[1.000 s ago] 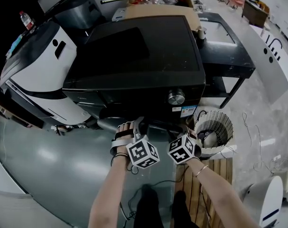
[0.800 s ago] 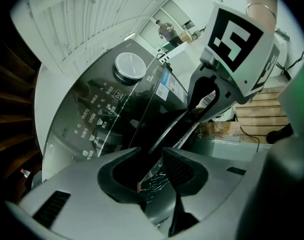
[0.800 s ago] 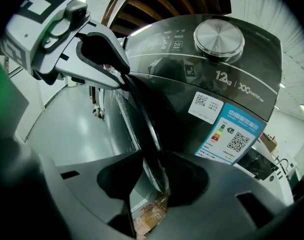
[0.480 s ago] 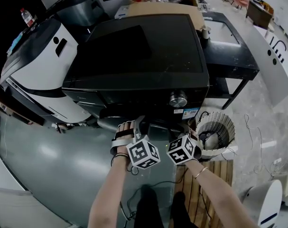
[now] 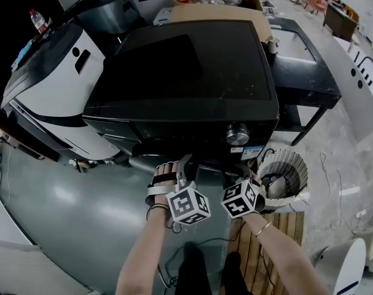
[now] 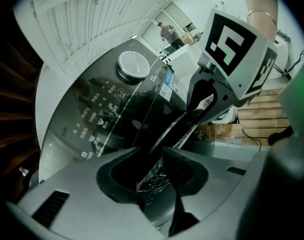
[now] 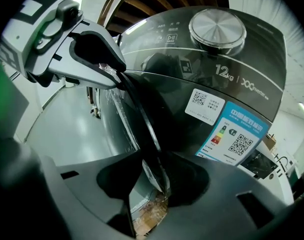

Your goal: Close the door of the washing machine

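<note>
At the far left a bottle [image 5: 37,21] shows at the far edge of a white-and-black appliance [image 5: 57,85], which sits just beside the black washing machine [image 5: 186,72] in the middle of the scene. The machine's door [image 7: 144,119] is not shut. It stands out from the near front, below the control panel, and both gripper views see it edge-on. The left gripper [image 6: 146,153], carried in the person's left hand [image 5: 164,176], is at the door's near edge. Its jaws are clamped on the shiny, crinkled rim, which runs up between them. Just to its right, on the same rim and near it, is the right gripper [image 7: 156,152]. Its jaws have just been opening and now stand apart. The rim passes between them and lies against the right-hand jaw, and a gap beside the other jaw lets the floor show through. Each gripper's marker cube is visible in the other's view. Above the right gripper, on the right end of the control panel, is a round metal knob [image 5: 237,134]. Under the knob are a white code sticker [image 7: 204,103] and a blue energy label [image 7: 234,134]. Further right a white slatted basket [image 5: 283,160] stands on the floor near the machine's right corner. Wooden slats [image 5: 269,232] lie near to it, beside the person's right forearm. A black table [image 5: 309,82] stands against the machine's right side, further off.
</note>
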Available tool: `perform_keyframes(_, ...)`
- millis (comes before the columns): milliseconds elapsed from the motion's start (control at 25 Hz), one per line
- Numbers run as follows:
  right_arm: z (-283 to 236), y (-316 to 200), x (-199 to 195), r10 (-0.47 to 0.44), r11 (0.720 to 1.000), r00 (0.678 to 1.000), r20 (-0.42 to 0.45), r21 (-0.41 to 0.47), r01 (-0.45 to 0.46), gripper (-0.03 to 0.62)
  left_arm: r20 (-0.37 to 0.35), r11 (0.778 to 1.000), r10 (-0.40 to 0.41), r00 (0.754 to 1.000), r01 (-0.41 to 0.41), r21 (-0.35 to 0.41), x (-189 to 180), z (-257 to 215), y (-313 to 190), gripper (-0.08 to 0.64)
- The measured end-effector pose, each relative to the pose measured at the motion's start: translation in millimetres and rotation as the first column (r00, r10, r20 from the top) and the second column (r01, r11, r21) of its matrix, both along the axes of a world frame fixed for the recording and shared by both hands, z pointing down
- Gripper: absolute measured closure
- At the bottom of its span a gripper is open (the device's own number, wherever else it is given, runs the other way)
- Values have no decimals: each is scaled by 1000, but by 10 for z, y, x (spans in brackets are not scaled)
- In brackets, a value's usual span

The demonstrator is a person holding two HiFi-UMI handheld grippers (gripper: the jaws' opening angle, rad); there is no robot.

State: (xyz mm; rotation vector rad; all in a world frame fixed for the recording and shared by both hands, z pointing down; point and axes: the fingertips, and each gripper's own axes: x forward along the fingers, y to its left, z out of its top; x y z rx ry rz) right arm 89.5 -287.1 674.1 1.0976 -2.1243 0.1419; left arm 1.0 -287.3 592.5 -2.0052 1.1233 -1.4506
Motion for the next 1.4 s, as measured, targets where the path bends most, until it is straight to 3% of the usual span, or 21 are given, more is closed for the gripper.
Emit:
perform_keyframes(360, -29, 62, 10, -25, 1000, 1000, -5, 2, 25, 439, 3, 999, -37, 999, 37, 35, -14, -31, 50, 422)
perform_keyframes(800, -94, 181, 70, 29, 1000, 999, 24, -6, -29, 437, -33, 995, -77, 997, 79, 63, 2, -4, 156, 378)
perform_keyframes(960, -131, 251, 118, 43, 999, 999, 29, -5, -43, 437, -13, 992, -95, 995, 96, 88, -27, -139, 209, 377)
perform_keyframes(1240, -348, 475, 183, 84, 996, 987, 135, -15, -83, 451, -112, 981, -157, 981, 167, 93, -76, -345, 422, 383)
perform_keyframes(1400, -527, 747, 225, 106, 994, 968, 227, -37, -100, 477, -215, 965, -227, 950, 248, 79, -119, -468, 693, 403)
